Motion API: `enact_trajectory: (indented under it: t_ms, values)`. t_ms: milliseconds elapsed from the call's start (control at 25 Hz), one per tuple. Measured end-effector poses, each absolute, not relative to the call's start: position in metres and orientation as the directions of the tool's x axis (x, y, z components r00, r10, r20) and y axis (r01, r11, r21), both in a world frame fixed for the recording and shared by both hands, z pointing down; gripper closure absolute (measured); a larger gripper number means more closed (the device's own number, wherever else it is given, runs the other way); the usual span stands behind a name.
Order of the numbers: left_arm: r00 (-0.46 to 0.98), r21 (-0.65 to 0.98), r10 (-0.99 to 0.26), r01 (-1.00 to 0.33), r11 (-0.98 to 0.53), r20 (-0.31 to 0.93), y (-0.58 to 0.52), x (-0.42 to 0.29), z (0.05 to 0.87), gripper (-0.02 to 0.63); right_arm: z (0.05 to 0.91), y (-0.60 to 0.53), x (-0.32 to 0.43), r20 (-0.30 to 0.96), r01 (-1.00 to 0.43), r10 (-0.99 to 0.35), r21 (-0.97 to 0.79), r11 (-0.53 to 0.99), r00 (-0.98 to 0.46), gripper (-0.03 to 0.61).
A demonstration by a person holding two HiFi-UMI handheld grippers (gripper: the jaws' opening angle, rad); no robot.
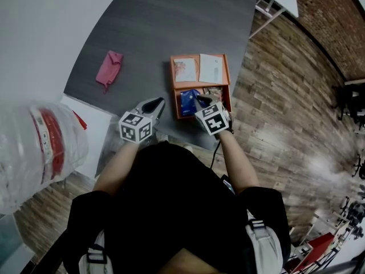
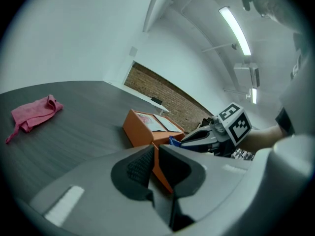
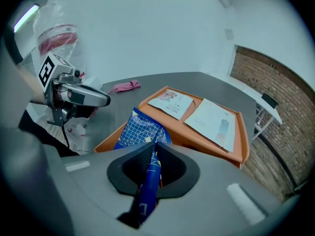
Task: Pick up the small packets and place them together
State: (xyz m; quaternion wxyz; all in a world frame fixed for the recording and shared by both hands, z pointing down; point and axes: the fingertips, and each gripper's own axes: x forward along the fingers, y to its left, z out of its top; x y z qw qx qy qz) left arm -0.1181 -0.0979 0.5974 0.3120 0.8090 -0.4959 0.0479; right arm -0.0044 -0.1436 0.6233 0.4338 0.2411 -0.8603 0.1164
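An orange tray (image 1: 227, 79) lies on the dark table. In its far half lie a white and pink packet (image 1: 183, 69) and a white packet (image 1: 210, 67). My right gripper (image 1: 199, 102) is over the tray's near half, shut on a blue patterned packet (image 3: 142, 129) that stands up between its pads (image 3: 135, 163). My left gripper (image 1: 155, 105) hovers just left of the tray's near corner, jaws nearly together with nothing between them. In the left gripper view the tray (image 2: 140, 129) and the right gripper (image 2: 206, 136) show beyond its jaws.
A pink cloth (image 1: 109, 66) lies on the table to the tray's left. A clear plastic bag with red print (image 1: 40, 147) bulges at the left, by a white surface. The table's edge runs just right of the tray, with wooden floor (image 1: 285, 113) beyond.
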Motion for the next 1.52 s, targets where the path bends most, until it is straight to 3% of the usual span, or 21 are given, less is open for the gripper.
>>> enact_trajectory:
  t_ms: [840,1520]
  values:
    - [0.466,0.433,-0.824,-0.847,-0.31,0.321,-0.115,-0.108,0.567,0.586,0.549,-0.186,-0.016,0.703,-0.498,-0.434,0.131,0.857,-0.563,0.566]
    - [0.433,0.454,-0.84,-0.851,-0.262,0.326,-0.119,-0.161,0.569,0.586,0.586,-0.27,-0.064,0.769,-0.612,-0.519,0.215,0.761,-0.374,0.542]
